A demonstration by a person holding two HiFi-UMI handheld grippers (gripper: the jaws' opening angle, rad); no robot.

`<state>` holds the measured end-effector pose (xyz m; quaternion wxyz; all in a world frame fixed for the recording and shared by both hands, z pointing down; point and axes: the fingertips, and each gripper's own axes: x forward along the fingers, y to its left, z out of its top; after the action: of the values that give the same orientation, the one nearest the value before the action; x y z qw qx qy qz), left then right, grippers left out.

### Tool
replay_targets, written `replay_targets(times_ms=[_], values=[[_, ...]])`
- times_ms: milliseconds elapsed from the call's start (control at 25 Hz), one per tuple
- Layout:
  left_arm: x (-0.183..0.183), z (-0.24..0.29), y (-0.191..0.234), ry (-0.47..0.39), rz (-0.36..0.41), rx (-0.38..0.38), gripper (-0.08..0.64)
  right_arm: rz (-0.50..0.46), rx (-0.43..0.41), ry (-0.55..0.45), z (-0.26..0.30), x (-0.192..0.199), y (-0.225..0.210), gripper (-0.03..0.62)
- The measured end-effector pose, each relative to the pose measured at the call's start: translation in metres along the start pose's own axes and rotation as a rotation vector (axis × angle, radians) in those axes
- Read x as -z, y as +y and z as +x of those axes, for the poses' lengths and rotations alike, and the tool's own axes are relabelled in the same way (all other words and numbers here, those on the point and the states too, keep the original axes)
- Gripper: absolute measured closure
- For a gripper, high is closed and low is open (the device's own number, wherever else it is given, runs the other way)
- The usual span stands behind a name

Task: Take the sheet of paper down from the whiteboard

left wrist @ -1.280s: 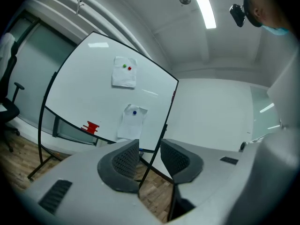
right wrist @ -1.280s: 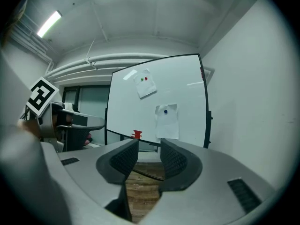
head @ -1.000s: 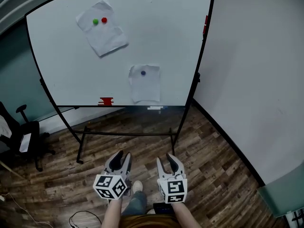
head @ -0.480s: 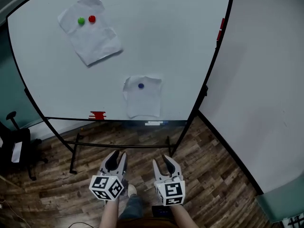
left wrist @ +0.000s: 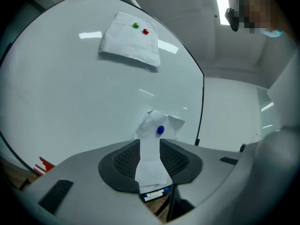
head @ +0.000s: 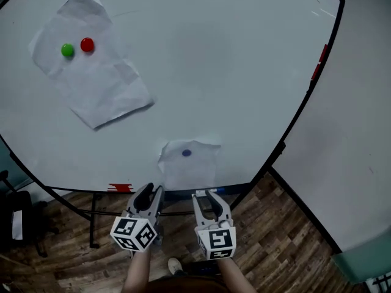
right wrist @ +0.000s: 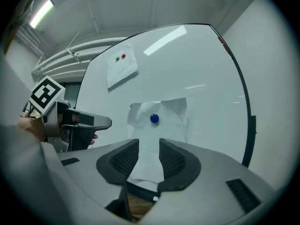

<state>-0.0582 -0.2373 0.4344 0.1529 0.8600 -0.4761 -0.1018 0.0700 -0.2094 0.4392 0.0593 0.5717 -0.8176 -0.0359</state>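
Both claws are open and empty. The left gripper (head: pixel 150 191) and right gripper (head: pixel 208 195) sit side by side at 6 o'clock in the head view, jaws apart, nothing pressed between the pads. In each gripper view paper shows through the jaw gap, but that's line of sight only. The paper is on the board beyond the tips, not in the jaws.

Target, as I read it, is the small sheet (head: pixel 189 166) at 6 o'clock on the whiteboard (head: pixel 232 72), just above the bottom edge. Both grippers point level and straight at it, which is why I pick it over the large sheet (head: pixel 91 84) at 10 o'clock.

Why it hangs there: one blue magnet (head: pixel 186 153) at the sheet's 12 o'clock pins it. The lower part is free and its top corners curl off the board. The large sheet is pinned by a green magnet (head: pixel 67 50) and a red magnet (head: pixel 87 44) near its top, and it hangs tilted.

Why you have two claws up, I'd guess: one for the magnet, one for the paper. Pull the sheet alone and it likely tears or drags the magnet. Lift the magnet with no hold on the paper and the sheet drops to the floor. Neither claw touches the board yet.
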Motion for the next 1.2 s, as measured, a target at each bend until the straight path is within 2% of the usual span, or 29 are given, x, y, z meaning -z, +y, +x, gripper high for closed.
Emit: replay_targets(times_ms=[320,560,680,800,1040,1200], values=[[-0.015,0.050,0.039,-0.012,-0.017,0.028,0.426,-0.002,0.031,-0.030,0.072,-0.023,-0.001,0.453],[-0.013,0.066,0.043,-0.002,0.005,0.057,0.426,-0.018,0.040,-0.032,0.086,-0.035,-0.006,0.451],[-0.015,0.071,0.040,-0.012,-0.012,0.089,0.426,-0.007,0.034,-0.075,0.096,-0.042,-0.011,0.442],[-0.016,0.076,0.036,-0.018,0.012,0.110,0.426,-0.009,0.044,-0.098,0.105,-0.044,-0.013,0.436],[-0.017,0.077,0.040,-0.020,0.015,0.075,0.437,-0.091,0.074,-0.142,0.115,-0.054,-0.011,0.437],[-0.019,0.076,0.042,-0.021,0.024,0.071,0.442,-0.099,0.105,-0.125,0.120,-0.053,-0.014,0.437]])
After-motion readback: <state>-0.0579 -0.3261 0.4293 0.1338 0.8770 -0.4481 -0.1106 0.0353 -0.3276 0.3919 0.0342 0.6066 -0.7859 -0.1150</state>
